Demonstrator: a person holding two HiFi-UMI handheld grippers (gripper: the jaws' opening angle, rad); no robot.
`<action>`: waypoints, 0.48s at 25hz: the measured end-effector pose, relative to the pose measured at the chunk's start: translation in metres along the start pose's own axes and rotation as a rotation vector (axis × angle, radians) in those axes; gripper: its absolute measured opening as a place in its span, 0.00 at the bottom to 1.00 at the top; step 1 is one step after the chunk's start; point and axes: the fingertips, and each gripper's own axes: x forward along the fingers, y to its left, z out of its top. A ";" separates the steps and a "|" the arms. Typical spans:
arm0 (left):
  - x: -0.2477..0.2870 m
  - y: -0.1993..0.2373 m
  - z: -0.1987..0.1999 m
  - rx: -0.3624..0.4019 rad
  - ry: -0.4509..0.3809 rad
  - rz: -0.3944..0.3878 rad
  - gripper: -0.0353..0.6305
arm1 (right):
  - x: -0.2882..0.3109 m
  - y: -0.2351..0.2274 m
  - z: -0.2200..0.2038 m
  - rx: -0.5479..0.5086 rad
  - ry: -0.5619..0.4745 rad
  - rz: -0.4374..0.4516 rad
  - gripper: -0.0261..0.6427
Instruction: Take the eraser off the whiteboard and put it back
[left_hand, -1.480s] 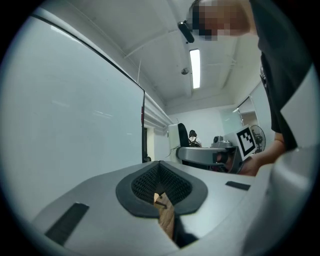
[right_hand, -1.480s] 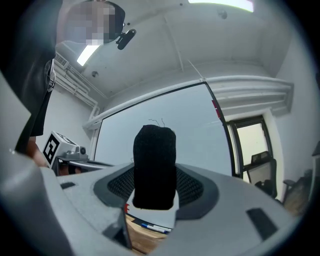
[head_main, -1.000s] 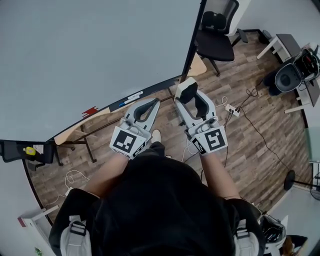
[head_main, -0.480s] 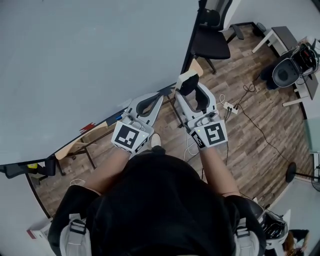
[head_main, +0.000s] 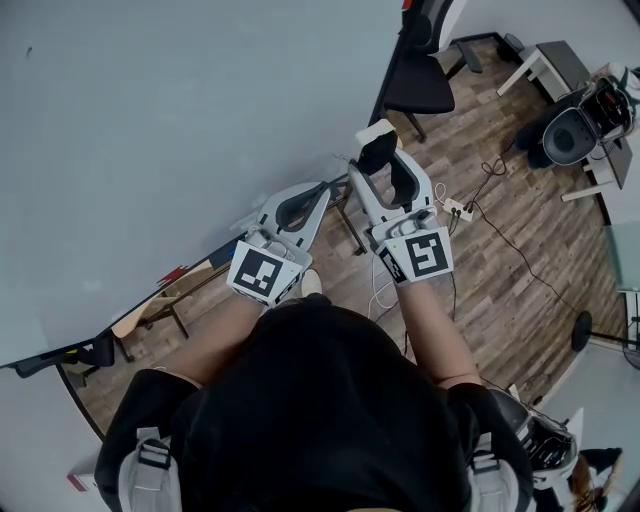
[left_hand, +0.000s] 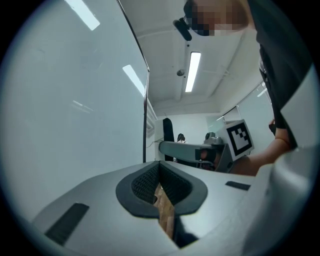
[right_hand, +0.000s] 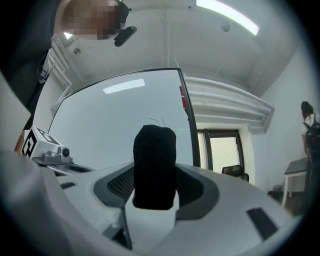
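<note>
Whiteboard eraser, a white block with a black felt face (head_main: 378, 135), is clamped between the jaws of the right hand-held gripper (head_main: 388, 168), just right of centre in the head view. It is held near the dark right edge of the large pale whiteboard (head_main: 180, 130) that fills the upper left. The left hand-held gripper (head_main: 322, 189) is held beside it at centre frame, jaws together, with nothing between them. Brown wooden floor (head_main: 500, 260) is seen at the right.

Black office chair (head_main: 418, 85) stands on wood floor (head_main: 520, 310).
</note>
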 end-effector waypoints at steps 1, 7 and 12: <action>0.002 0.000 -0.002 -0.004 -0.001 0.001 0.04 | 0.001 -0.002 -0.003 0.000 0.001 -0.001 0.38; 0.008 -0.007 -0.011 -0.012 -0.003 -0.007 0.04 | 0.006 -0.009 -0.018 0.009 0.008 -0.016 0.38; 0.008 -0.012 -0.016 -0.020 0.001 -0.009 0.04 | 0.007 -0.012 -0.027 0.022 0.011 -0.032 0.38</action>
